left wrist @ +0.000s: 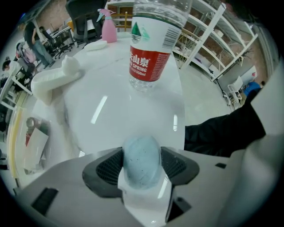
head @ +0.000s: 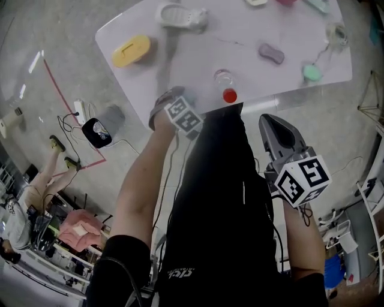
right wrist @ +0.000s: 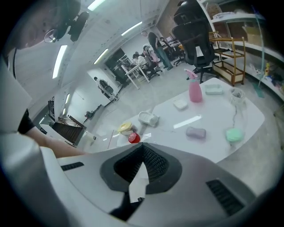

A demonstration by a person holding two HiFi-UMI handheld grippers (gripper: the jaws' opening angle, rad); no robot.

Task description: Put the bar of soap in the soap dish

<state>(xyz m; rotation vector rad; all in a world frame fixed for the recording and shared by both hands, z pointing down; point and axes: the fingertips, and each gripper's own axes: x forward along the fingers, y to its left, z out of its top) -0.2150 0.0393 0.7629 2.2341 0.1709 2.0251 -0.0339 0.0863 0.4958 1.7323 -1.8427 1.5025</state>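
Starting at the upper left of the head view, a yellow dish [head: 131, 50] sits on the white counter [head: 198, 57], with a white holder [head: 181, 16] to its right by the top edge. I cannot tell which of the two is meant as the soap dish; both stand well apart from the soap.

Lower, at the counter's near edge, the left gripper [left wrist: 142, 154] points steeply down. Its own view shows the soap [left wrist: 142, 165], pale blue and speckled, in the lower middle of the frame between the fingers [left wrist: 107, 167], which press on its two long sides. It seems to rest on the counter, with a bottle [left wrist: 153, 48] standing beyond it.

Right of the bottle in the head view lie a purple bar [head: 271, 53] and a green bar [head: 312, 72], both untouched.

At lower right, off the counter, the right gripper [right wrist: 141, 166] hangs with its fingers together and nothing between them.

The soap looks light, stiff, smooth and rounded, so I judge it slippery. A hard pinch on its curved flanks could squirt it out. The hold across the middle of the long sides looks the safest, with moderate pressure and the bar kept level on the way up.
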